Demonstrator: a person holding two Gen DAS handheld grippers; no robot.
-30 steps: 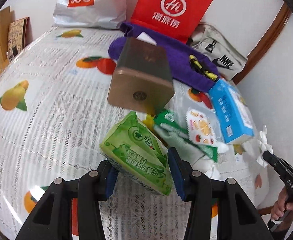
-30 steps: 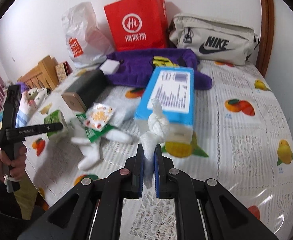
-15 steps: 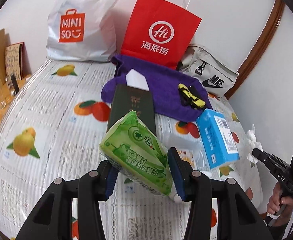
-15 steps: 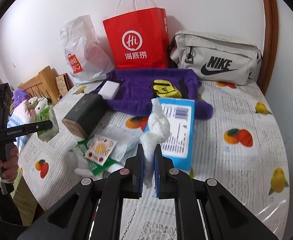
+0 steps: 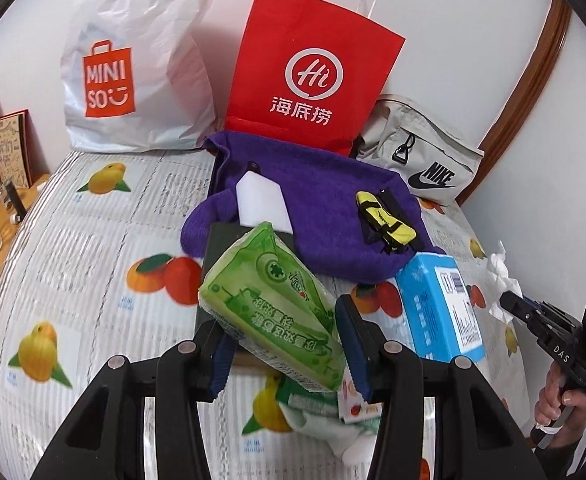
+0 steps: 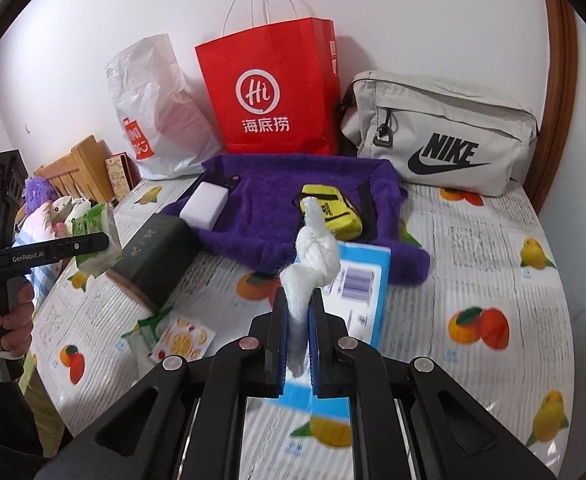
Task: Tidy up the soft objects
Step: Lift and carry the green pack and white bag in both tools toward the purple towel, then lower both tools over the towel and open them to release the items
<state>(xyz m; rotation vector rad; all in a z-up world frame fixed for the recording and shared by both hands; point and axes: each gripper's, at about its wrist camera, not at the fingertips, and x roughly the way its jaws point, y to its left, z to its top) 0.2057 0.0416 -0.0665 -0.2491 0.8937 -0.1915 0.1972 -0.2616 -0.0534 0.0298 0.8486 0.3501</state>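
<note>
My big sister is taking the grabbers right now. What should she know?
Left gripper: shut on the green tissue pack, held up above the bed.
Right gripper: shut on a knotted white cloth, also in the air.
On the bed: purple towel with a white block and yellow pouch on it, blue box, dark box, small snack packets.
Done: both soft things are picked up.
Left: put them down in their spot, then probably sort the rest.
</note>
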